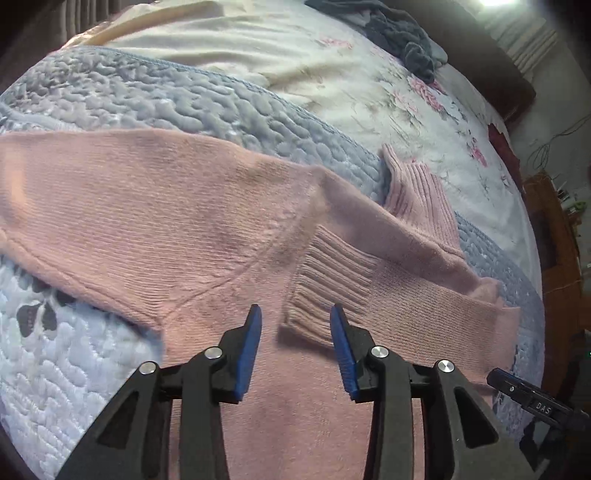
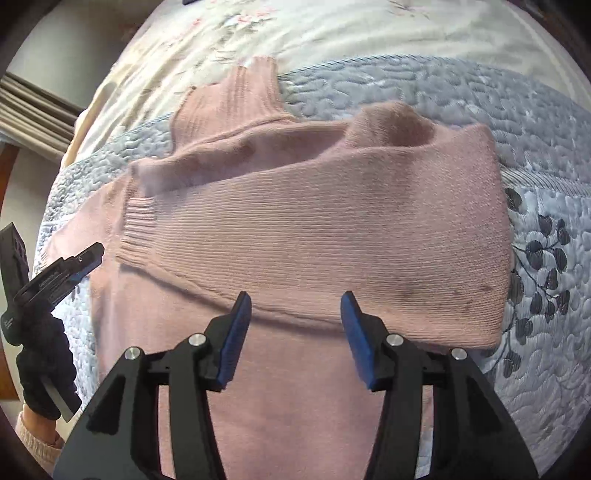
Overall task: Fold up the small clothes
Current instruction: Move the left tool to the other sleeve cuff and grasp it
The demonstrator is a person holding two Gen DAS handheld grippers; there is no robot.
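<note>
Around us, the bed is mostly covered: a grey-blue quilt (image 1: 207, 99) runs under the pink sweater (image 1: 155, 206), and past it lies a flowered sheet (image 1: 406, 85) with a cream blanket (image 1: 207, 44) at the far side. We see a heap of dark clothes (image 1: 402, 33) well apart from the sweater, near the far edge of the bed. Beyond that edge, on the left wrist view's right, there is wooden furniture (image 1: 554, 236) and some wires on the floor.

The sweater lies flat on the quilt with its ribbed collar (image 2: 236, 103) pointing away from us. One sleeve is folded across the body, its ribbed cuff (image 1: 325, 280) lying just ahead of our left claw (image 1: 295, 314). In the right wrist view the folded sleeve spans the chest, and its cuff (image 2: 136, 229) ends near the sweater's left side.

Our left claw hangs over the sweater's body with its jaws wide apart, holding nothing. Our right claw (image 2: 295, 301) is likewise spread wide and empty, above the body just short of the folded sleeve.

Bare quilt with a dark leaf pattern (image 2: 543, 266) lies to the right of the sweater. At the left of the right wrist view, a gloved hand (image 2: 44, 373) grips the other tool beside the sweater's edge.
</note>
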